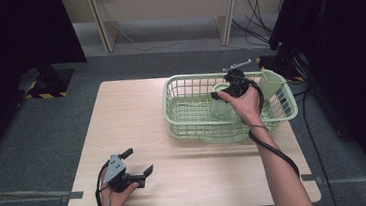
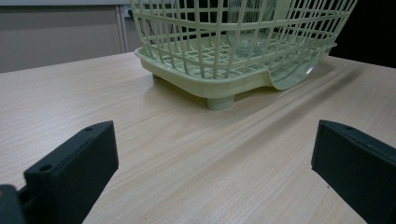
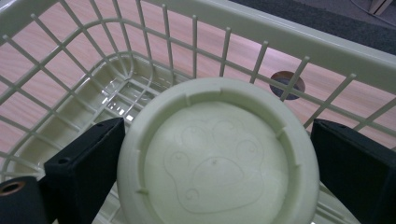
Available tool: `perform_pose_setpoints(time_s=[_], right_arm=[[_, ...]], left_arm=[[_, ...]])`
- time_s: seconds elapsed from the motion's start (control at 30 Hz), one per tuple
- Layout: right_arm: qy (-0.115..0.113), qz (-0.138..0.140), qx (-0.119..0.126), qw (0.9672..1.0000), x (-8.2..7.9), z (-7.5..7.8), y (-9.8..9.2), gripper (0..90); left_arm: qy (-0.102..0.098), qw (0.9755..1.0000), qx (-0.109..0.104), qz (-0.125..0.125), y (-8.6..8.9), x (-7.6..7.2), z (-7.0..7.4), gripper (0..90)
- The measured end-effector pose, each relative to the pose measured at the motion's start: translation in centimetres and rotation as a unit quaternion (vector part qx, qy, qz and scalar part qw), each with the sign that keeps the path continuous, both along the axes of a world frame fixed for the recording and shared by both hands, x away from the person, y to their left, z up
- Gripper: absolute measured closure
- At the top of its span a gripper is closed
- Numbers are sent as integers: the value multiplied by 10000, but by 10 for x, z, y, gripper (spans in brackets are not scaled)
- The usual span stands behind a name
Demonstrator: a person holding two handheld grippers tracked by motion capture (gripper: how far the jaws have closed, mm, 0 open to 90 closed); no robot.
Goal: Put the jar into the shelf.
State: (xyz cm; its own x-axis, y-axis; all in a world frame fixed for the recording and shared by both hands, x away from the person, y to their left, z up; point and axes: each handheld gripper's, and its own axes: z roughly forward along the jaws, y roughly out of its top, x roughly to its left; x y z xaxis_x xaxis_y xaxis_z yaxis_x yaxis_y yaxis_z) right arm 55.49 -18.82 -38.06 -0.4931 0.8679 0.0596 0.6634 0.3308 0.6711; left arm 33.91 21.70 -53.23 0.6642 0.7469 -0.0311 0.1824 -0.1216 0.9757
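The right tongs (image 1: 219, 94) reach down into the pale green basket (image 1: 188, 128) with their jaws on either side of a round green lid (image 3: 217, 156), the left jaw at its rim, the right one hard to judge, so I cannot tell whether they are clamped on it. The lid sits on a clear jar (image 2: 252, 30) standing inside the basket, so the job looks near its start or its end; lifting or letting go remains. The left tongs (image 1: 137, 163) rest idle, jaws apart, over the bare front of the light wooden desk (image 1: 121, 113). Grey carpet, cables and dark screens surround it.
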Motion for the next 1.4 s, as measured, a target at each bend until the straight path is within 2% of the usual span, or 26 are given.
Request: perform_pose_setpoints(time_s=[0.33, 0.87, 1.4], right_arm=[[-3, 16, 114, 9999, -6, 0, -5, 42], [-155, 124, 274, 9994, -21, 10, -13, 35], [-297, 149, 412, 9986, -42, 12, -29, 34]], left_arm=[[8, 10000, -10, 4, 0, 0, 0, 2], [7, 10000, -8, 10, 0, 0, 0, 2], [14, 10000, -3, 21, 0, 0, 0, 2]])
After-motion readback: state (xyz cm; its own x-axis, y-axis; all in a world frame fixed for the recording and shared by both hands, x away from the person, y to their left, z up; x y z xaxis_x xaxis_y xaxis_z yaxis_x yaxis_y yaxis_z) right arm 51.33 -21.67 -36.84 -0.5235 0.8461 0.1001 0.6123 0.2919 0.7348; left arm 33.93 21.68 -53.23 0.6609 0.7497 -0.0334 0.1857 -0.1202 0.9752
